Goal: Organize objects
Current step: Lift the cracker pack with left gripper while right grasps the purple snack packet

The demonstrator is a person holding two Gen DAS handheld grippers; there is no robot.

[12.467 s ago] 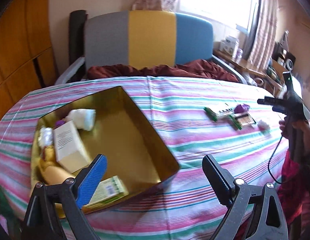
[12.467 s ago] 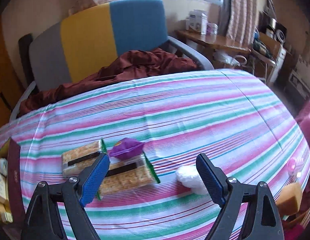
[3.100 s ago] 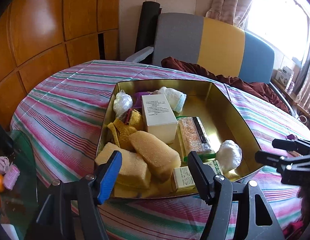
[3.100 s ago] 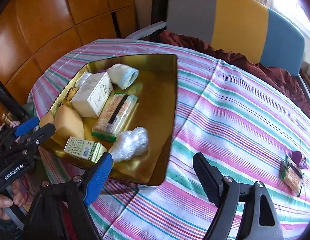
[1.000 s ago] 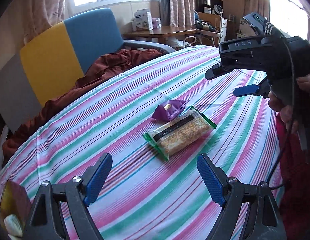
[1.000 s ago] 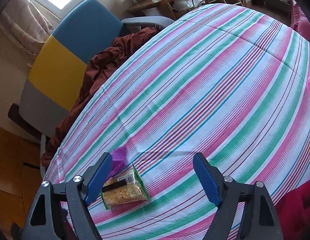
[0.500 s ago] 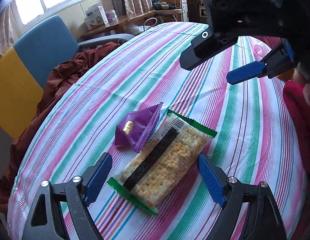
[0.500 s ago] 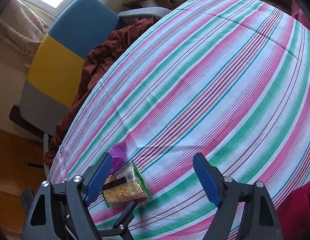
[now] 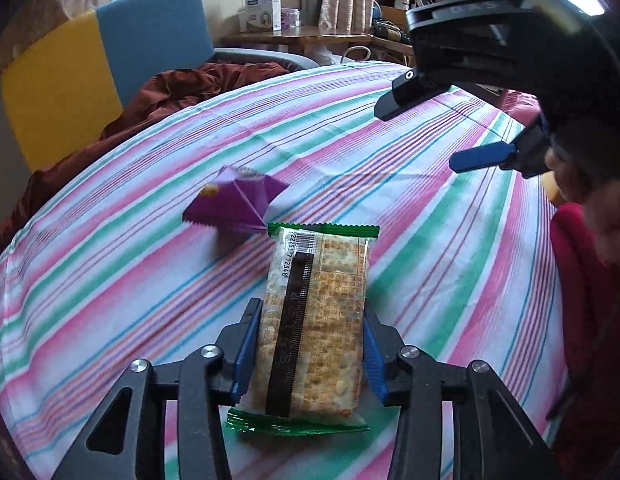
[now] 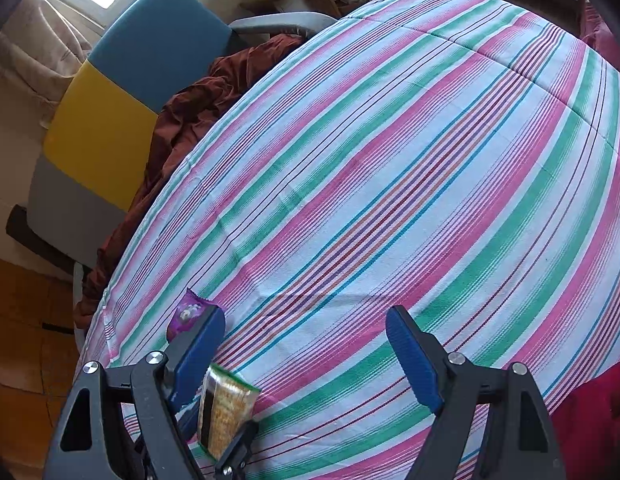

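Two snacks remain on the striped worktop [image 9: 450, 264]. Nearest, the left tool [image 9: 308, 356] is clamped on the cracker packet [image 9: 316, 320]: the pick-up step. Just beyond lies the purple packet [image 9: 236, 200]. Farther off, the right tool [image 10: 306, 354] hovers open and empty. Next, I judge: lift the crackers clear and carry them to storage.

The purple packet [image 9: 236, 202] was motion-blurred, its print unreadable. In the right wrist view it [image 10: 186, 316] was half hidden behind a finger of the right hand-held gripper [image 10: 306, 356], and the cracker packet [image 10: 224, 414] below it was partly covered by black gripper parts. The person's hand [image 9: 608, 216], right of the cracker packet [image 9: 316, 320], was blurred and cut by the frame edge.
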